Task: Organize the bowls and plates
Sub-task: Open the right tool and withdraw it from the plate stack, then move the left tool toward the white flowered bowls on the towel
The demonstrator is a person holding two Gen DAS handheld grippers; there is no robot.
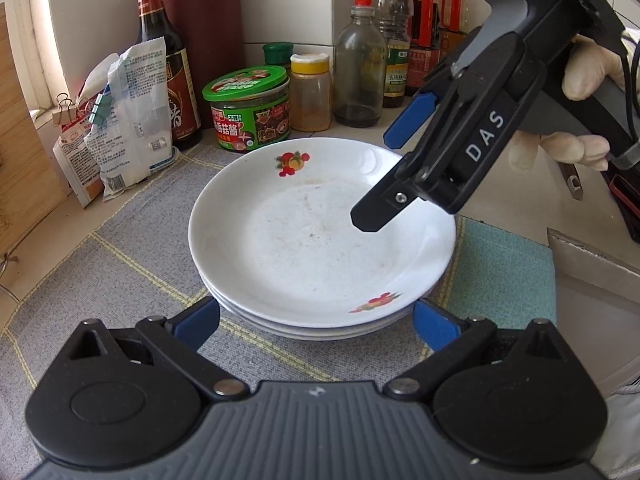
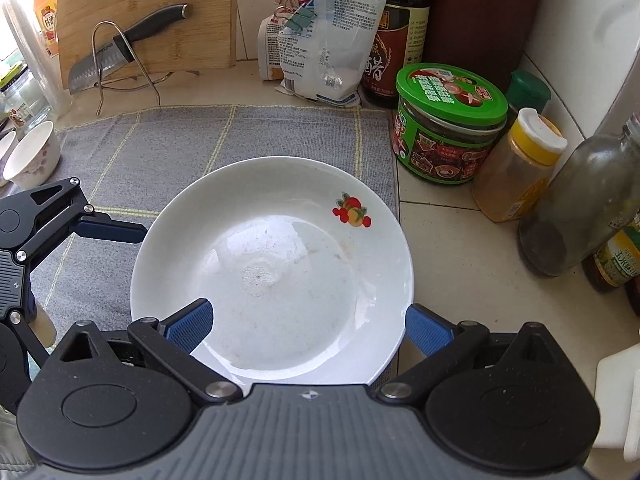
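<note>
Three white plates [image 1: 320, 240] sit nested in one stack on the grey cloth [image 1: 132, 264] covering the desk, just in front of the green-lidded jar [image 1: 248, 116]. Left tool [image 1: 316, 322] is spread wide at the near rim of the stack, gripping nothing; right tool [image 2: 308, 326] is likewise wide open, one finger over the top plate's basin, the other outside its rim, nothing held. Glazed ceramic likely handles as rigid, heavy, slippery and breakable, so grip the raised rim, one pad above and one below, clear of the jar.
</note>
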